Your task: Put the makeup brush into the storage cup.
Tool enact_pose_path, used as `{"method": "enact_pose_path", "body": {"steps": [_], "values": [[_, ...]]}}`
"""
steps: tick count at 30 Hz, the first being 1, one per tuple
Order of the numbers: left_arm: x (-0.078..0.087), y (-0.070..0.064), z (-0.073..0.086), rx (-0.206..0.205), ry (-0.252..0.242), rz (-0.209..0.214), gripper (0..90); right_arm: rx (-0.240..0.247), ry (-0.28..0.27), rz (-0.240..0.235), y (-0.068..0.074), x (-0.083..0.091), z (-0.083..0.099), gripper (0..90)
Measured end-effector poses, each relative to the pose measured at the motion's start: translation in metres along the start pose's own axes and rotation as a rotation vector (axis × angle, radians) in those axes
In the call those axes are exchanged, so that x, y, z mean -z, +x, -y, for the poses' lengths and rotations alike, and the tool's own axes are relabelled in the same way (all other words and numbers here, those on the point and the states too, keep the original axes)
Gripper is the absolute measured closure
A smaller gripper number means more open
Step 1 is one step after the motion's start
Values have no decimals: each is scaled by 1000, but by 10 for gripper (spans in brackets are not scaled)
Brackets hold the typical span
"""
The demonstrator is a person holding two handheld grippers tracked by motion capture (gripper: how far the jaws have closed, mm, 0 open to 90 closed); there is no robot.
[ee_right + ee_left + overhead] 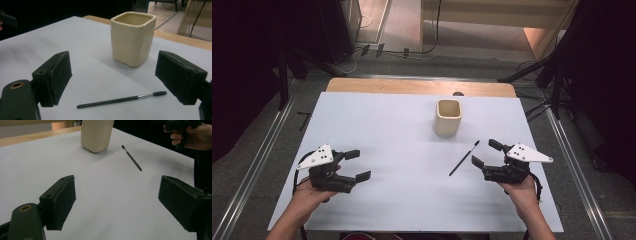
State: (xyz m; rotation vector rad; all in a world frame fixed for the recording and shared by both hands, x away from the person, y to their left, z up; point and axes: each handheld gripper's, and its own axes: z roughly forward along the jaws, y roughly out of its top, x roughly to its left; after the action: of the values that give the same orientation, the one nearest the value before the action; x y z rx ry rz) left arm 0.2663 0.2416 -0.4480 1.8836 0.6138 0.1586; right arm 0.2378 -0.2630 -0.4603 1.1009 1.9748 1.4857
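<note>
Cup (447, 117) stood upright past mid-tabletop, toward the far edge, its top cut off in the left gripper view; inside wall visible from above, bottom too dim to make out. Thin black brush (464, 158) lay flat on the white tabletop (387, 150), near the cup's near right side and well apart from it, bristle tip (159, 93) toward the cup, handle end toward the person. Bristles clear in the right gripper view, too small to tell from above. Small dark thing at the far tabletop edge behind the cup, half hidden, not identifiable.

Right gripper (486, 153) held just beside the brush, on its right, not touching it; jaws wide apart, nothing between them but bare tabletop, with the brush lying crosswise low between them in the right gripper view. Left gripper (357, 165) held over the near left part of the tabletop, well apart from brush and cup; jaws likewise spread wide and empty. Right hand (193, 135) seen at the upper right corner of the left gripper view, partly cut off by the frame.

Broad bare white surface between the two grippers and across the left half. Wooden strip (422, 86) exposed along the far edge. Right gripper close to the tabletop's right edge; floor rails and dark stands beyond both sides.
</note>
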Motion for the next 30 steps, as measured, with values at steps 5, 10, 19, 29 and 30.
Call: {"method": "enact_pose_path", "body": {"steps": [5,10,19,29,30], "values": [[0,0,0,-1,0,1,147,-2,6,14,-5,-8,0,144],[0,0,0,3,0,3,147,-4,9,30,-8,-15,-1,148],[0,0,0,2,1,3,147,0,11,45,-13,-28,-4,149],[-1,0,0,1,4,5,147,4,2,51,-14,-40,-12,159],[-1,0,0,2,6,5,147,4,2,51,-14,-40,-12,159]]}}
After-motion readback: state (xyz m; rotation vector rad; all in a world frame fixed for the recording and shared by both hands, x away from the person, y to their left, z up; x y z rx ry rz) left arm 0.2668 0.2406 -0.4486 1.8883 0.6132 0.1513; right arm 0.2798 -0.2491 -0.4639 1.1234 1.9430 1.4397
